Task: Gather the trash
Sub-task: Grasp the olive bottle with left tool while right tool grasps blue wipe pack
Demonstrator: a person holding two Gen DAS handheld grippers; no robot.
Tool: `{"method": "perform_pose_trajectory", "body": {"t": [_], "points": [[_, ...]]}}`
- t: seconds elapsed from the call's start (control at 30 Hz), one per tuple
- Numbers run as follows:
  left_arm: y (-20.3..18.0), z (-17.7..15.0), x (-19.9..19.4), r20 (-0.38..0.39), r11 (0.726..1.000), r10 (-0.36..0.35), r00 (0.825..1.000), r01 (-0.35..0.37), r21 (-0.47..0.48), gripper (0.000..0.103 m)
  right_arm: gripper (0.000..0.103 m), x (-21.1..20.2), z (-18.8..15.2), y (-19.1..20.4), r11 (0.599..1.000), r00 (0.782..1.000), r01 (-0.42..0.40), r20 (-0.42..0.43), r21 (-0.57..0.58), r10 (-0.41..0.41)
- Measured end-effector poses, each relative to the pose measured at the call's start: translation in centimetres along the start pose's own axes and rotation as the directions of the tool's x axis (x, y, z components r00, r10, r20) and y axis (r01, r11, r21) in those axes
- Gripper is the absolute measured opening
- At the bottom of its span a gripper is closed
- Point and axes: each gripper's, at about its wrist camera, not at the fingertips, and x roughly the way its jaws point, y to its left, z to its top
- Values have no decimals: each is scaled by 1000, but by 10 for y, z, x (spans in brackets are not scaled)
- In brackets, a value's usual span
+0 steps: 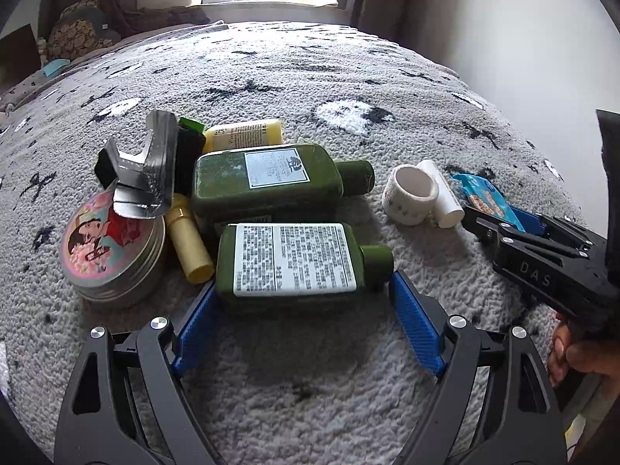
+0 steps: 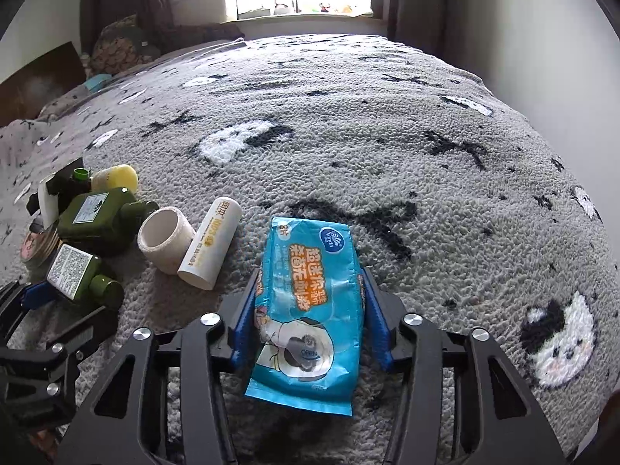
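Now I count two green bottles (image 1: pixel 288 259), lying caps toward frame right; my left tongs (image 1: pixel 302 302) spread around the nearer. Right tongs (image 2: pixel 310 310) pinch one blue wipes pack (image 2: pixel 308 310) lengthwise, centre frame.

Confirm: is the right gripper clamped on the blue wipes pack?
Yes, the right gripper has both blue fingers pressed against the blue wipes pack.

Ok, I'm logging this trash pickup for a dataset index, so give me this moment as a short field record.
surface: grey patterned blanket
left gripper: open, fingers either side of the near green bottle
right gripper: closed on the blue wipes pack
loose nearby: tape roll, white tube
pile at left: second green bottle, round tin
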Motion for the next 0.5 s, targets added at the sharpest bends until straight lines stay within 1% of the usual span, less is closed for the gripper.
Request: {"method": "perform_pose_trajectory", "body": {"t": [0.17, 0.3, 0.4, 0.5], "points": [[-8, 9, 13, -21, 999, 32, 999, -31, 44, 81, 45, -6, -3, -1, 1000, 1000, -2, 5, -16, 2], [-8, 14, 18, -35, 998, 43, 998, -41, 56, 80, 43, -11, -7, -1, 1000, 1000, 3, 10, -15, -3], [-9, 9, 12, -28, 997, 47, 999, -45, 68, 80, 41, -18, -13, -1, 1000, 1000, 4, 19, -15, -3], [-8, -3, 0, -18, 997, 44, 999, -42, 68, 80, 41, -28, -22, 1, 1000, 1000, -8, 28, -18, 9]]}}
